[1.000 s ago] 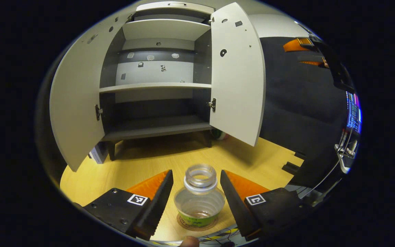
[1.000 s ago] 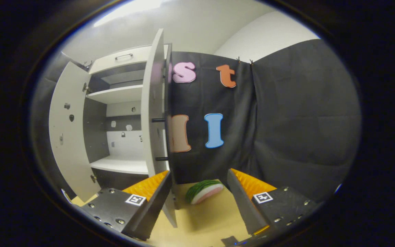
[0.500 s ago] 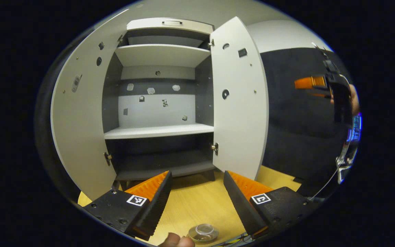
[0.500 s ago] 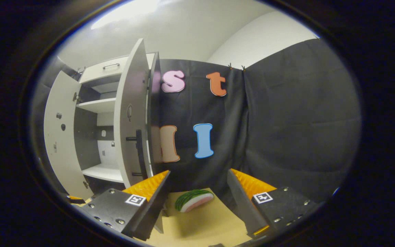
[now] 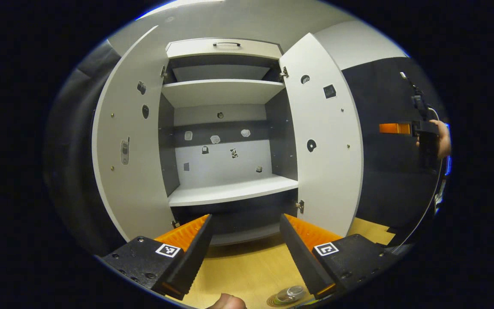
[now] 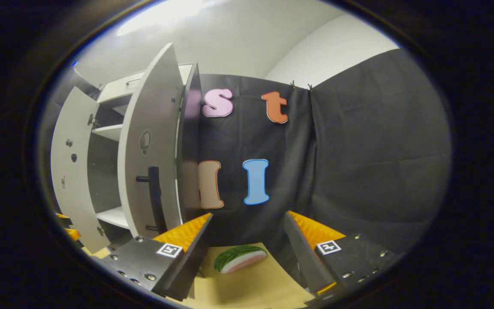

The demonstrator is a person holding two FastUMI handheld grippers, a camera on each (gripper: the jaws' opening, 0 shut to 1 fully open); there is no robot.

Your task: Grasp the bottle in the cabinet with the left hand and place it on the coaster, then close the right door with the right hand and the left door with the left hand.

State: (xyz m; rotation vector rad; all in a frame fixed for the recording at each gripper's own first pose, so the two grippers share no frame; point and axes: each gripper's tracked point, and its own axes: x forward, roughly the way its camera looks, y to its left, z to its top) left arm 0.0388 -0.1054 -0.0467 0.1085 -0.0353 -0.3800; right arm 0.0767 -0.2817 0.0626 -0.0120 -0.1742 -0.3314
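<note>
The clear bottle (image 5: 288, 294) stands on the round coaster (image 5: 271, 302) at the bottom edge of the left gripper view, below and apart from my left gripper (image 5: 245, 219), which is open and holds nothing. Ahead is the cabinet (image 5: 225, 128) with its left door (image 5: 129, 171) and right door (image 5: 326, 150) both swung open. In the right gripper view my right gripper (image 6: 248, 215) is open and empty, to the right of the right door's outer face (image 6: 150, 141), near its dark bar handle (image 6: 155, 199). Far right in the left gripper view, the right gripper (image 5: 395, 128) is held by a hand (image 5: 443, 139).
A toy watermelon slice (image 6: 240, 258) lies on the wooden table (image 6: 247, 287) between the right gripper's fingers, by the black cloth wall (image 6: 358, 163). The cabinet shelves (image 5: 232, 191) hold nothing. A fingertip (image 5: 226, 302) shows at the bottom of the left gripper view.
My left gripper has lifted away from the bottle, which stays on the coaster and has slid to the view's bottom edge. The right gripper has come round to the right door's outer face.
</note>
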